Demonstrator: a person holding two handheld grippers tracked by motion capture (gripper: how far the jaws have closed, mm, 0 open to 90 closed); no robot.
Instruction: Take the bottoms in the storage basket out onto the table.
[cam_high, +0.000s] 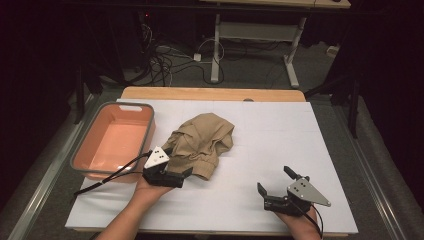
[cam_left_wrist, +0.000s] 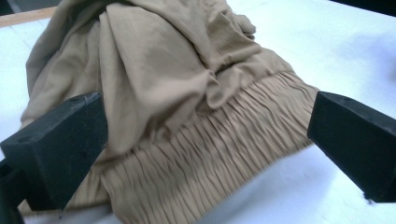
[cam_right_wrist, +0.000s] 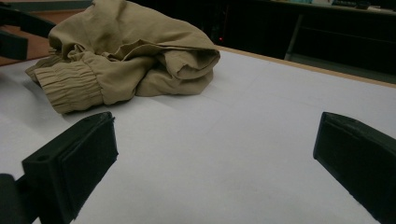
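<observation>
High view first: we see a crumpled tan garment (cam_high: 202, 142) lying left of centre on the white table (cam_high: 260, 130), just beside the right wall of an orange bin (cam_high: 116, 141) that sits at the table's left edge. Our left gripper (cam_high: 172, 176) sits at the garment's near edge, jaws spread, and our left gripper view shows the ribbed elastic band (cam_left_wrist: 219, 154) running straight across between those jaws, not yet pinched. That band is the thing to catch, we judge, and the left hand is far nearer to it. Our right gripper (cam_high: 274, 187) rests well apart, toward the near right corner, jaws also wide, clamped on nothing; its own view has the garment (cam_right_wrist: 126, 56) ahead and to the left. Bare table lies open to the right and beyond the cloth, so we have room to drag or spread it there.
</observation>
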